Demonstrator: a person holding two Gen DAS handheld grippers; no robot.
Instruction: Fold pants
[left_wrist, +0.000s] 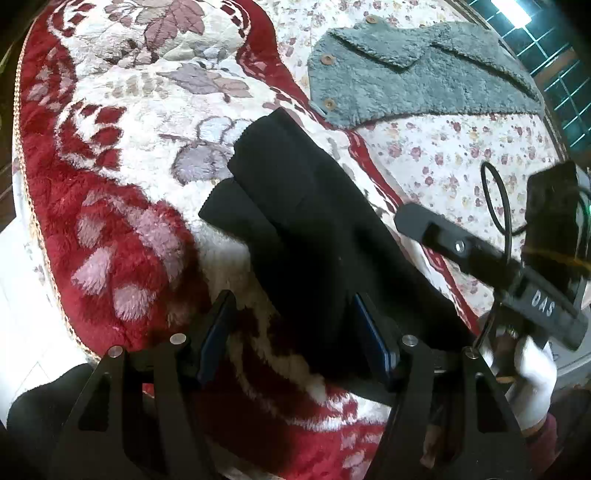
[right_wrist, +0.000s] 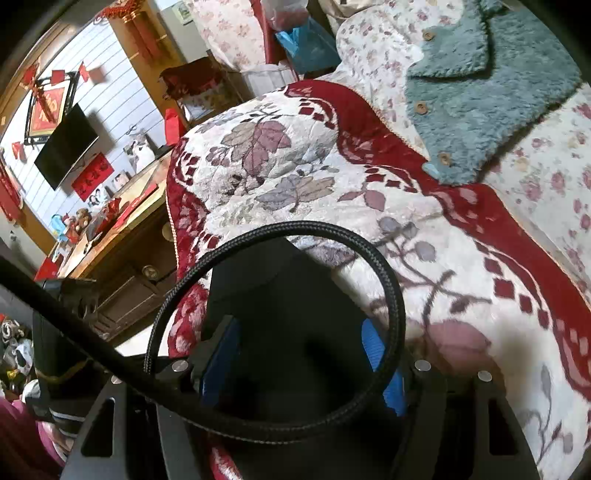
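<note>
The black pants (left_wrist: 314, 229) lie folded into a narrow stack on the red-and-white floral blanket (left_wrist: 110, 229), stretching away from the near edge toward the grey fleece jacket (left_wrist: 417, 74) spread on the flowered quilt (left_wrist: 461, 158) beyond. The left gripper (left_wrist: 295, 332) has its jaws spread wide; the pants' near end sits between the blue-padded fingers (left_wrist: 218, 332), lying against the right-hand one, nothing pinched. From the right wrist view, the right gripper (right_wrist: 299, 350) also stands open, the pants (right_wrist: 280, 295) lying between its blue pads (right_wrist: 373, 347). A braided black cable (right_wrist: 391, 280) loops across in front.
</note>
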